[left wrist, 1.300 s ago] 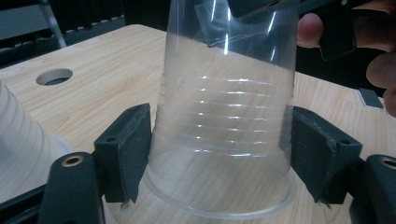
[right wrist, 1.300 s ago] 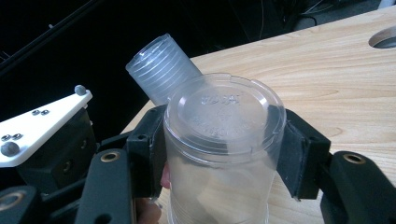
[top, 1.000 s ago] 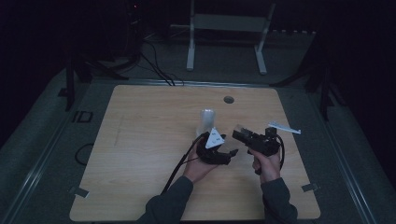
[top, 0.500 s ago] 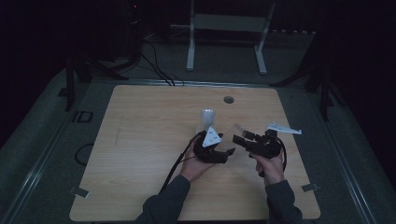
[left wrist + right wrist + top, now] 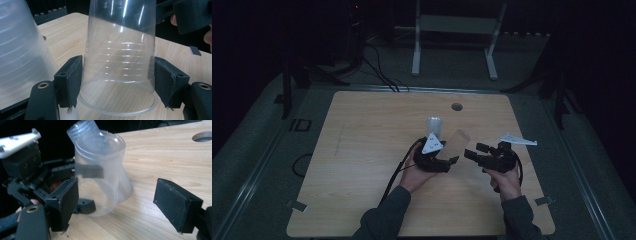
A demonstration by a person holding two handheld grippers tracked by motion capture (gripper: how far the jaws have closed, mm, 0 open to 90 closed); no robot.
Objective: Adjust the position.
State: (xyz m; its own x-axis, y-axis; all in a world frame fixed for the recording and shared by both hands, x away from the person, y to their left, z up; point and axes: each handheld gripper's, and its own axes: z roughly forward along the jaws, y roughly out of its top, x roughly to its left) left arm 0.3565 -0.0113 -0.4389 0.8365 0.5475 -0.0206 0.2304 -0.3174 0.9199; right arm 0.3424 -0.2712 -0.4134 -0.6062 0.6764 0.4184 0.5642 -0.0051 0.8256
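Observation:
A clear plastic cup [image 5: 455, 144] [image 5: 120, 50] [image 5: 100, 157] hangs tilted just above the table, with my left gripper [image 5: 449, 154] [image 5: 117, 82] shut on it near its rim. A second clear cup [image 5: 434, 125] [image 5: 20, 50] [image 5: 124, 185] stands upside down on the table right behind it. My right gripper [image 5: 474, 150] [image 5: 115, 205] points at the held cup from the right. Its jaws have just been opening and now stand wide, with nothing pressed between them. The cup sits a little ahead of its pads [image 5: 176, 203].
The wooden table [image 5: 362, 150] has a round hole [image 5: 456, 106] [image 5: 202, 136] near its far edge. A white metal stand [image 5: 457, 25] and cables lie on the floor beyond it. A cable trails from the left gripper toward the near edge.
The right gripper's jaws have spread apart and it has drawn back slightly to the right. The cup in the left gripper now leans toward the right gripper.

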